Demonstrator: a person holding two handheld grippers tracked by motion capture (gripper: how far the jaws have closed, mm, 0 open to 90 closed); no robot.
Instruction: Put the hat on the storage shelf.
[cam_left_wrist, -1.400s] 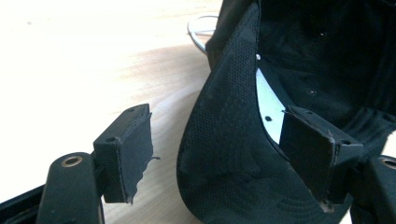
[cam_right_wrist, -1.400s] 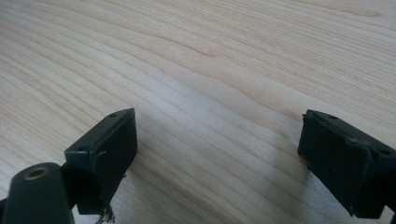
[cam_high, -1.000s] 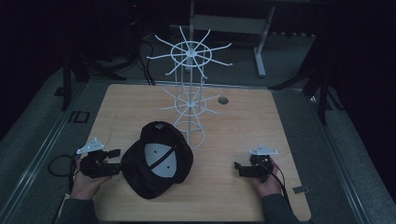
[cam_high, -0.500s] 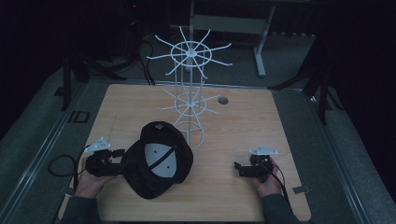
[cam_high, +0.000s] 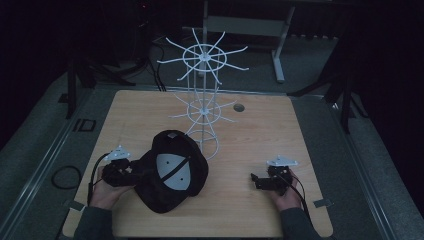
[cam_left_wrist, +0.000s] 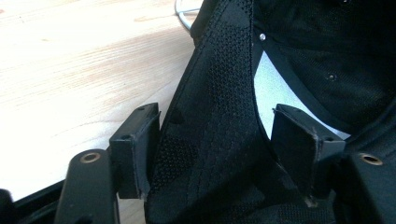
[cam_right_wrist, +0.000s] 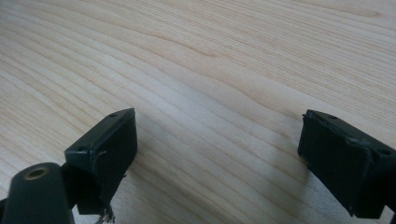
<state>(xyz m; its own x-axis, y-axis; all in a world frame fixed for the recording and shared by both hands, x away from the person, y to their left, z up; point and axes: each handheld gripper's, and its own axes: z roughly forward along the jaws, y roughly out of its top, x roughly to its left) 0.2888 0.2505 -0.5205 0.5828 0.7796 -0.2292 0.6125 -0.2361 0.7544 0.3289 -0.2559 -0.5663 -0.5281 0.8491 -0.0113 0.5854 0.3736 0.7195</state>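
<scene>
The black cap (cam_high: 172, 172) lies upside down on the bench (cam_high: 260, 130), just in front of the white wire rack (cam_high: 202, 100) where caps can hang. The left tongs (cam_left_wrist: 215, 135) have just been closing around the cap's mesh edge, so they can lift it, but one pad is not pressing yet. The right tongs (cam_high: 260, 181) rest wide apart and hold nothing, waiting well off to the side

Hidden and cut-off parts

The cap (cam_high: 172, 175) covers the near part of the white wire rack's base ring (cam_high: 207, 142); in the left gripper view the cap runs off the top, right and bottom edges, and whether the left tool (cam_left_wrist: 215, 140) presses its mesh cannot be told.
</scene>
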